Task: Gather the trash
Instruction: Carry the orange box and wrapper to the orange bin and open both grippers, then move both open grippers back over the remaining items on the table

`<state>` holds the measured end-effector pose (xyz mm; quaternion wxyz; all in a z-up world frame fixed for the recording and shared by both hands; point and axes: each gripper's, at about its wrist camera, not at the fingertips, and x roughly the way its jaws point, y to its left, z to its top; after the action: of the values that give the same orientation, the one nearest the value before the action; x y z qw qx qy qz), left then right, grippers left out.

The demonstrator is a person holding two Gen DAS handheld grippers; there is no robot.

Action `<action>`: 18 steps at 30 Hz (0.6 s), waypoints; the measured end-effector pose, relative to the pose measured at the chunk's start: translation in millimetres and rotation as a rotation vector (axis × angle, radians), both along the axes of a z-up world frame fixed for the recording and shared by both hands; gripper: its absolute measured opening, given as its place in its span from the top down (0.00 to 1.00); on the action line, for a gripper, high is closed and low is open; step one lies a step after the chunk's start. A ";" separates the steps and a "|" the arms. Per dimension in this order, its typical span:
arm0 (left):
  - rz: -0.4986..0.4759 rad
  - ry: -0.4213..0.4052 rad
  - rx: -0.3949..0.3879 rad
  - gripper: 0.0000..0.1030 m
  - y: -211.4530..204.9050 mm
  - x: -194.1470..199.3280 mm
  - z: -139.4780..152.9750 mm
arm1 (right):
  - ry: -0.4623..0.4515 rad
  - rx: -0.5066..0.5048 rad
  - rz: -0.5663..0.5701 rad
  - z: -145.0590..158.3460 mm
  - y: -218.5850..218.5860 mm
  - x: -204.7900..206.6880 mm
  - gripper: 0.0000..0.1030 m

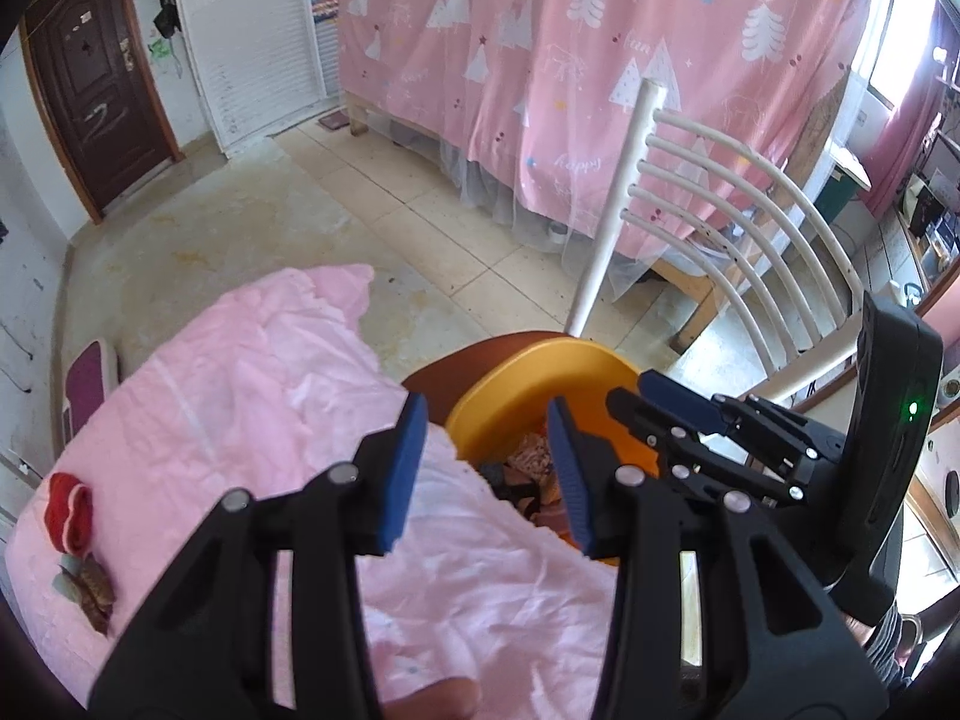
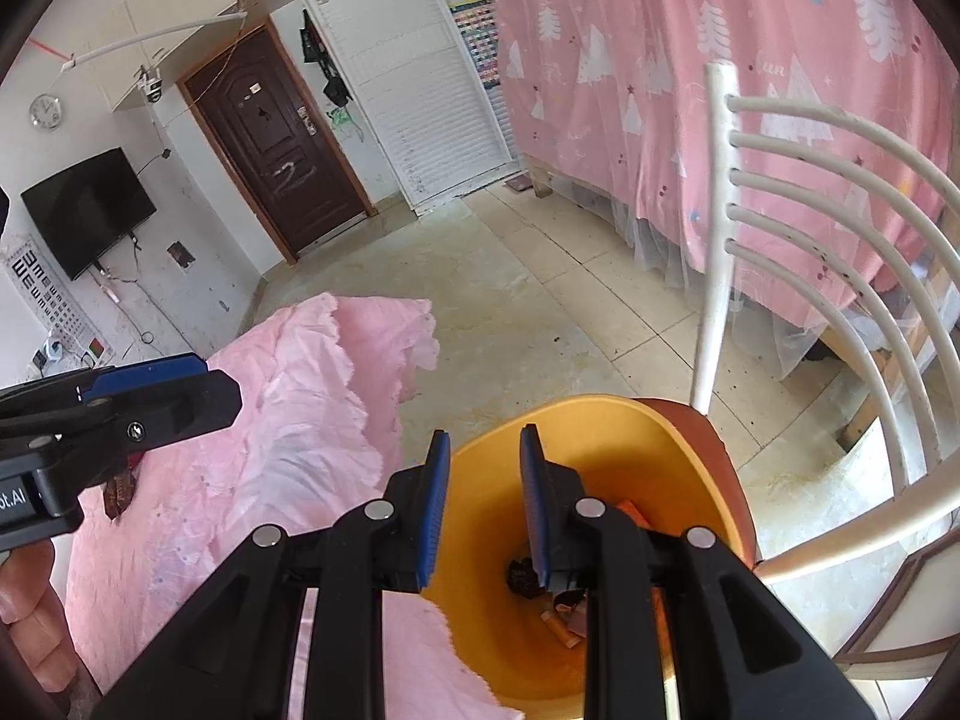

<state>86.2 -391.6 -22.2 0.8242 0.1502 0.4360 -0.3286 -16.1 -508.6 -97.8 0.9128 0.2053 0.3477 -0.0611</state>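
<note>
A yellow bin stands on a brown chair seat, with wrappers and scraps at its bottom. My left gripper hovers over the bin's near rim and the pink cloth; it is open, with nothing between its blue pads. My right gripper hangs above the bin's mouth with a narrow, empty gap between its pads. Each gripper shows in the other's view: the right gripper, the left gripper. On the cloth lie a red scrap and a brown wrapper.
The white slatted chair back rises behind the bin. A bed draped in a pink tree-print curtain fills the far side. Tiled floor runs to a dark door. A person's fingers hold the left gripper.
</note>
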 end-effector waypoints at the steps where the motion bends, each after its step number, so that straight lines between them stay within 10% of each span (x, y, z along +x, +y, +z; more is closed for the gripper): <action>1: 0.010 -0.003 -0.005 0.61 6.4 2.1 2.8 | -0.001 -0.006 0.010 2.5 6.7 3.2 0.87; 18: 0.189 -0.032 -0.077 0.57 142.3 35.4 26.5 | 0.006 -0.104 0.196 35.1 133.6 58.2 0.87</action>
<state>121.6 -249.3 4.2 0.8636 0.0818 0.4220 -0.2635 42.1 -375.0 -62.7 0.9228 0.1223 0.3653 0.0098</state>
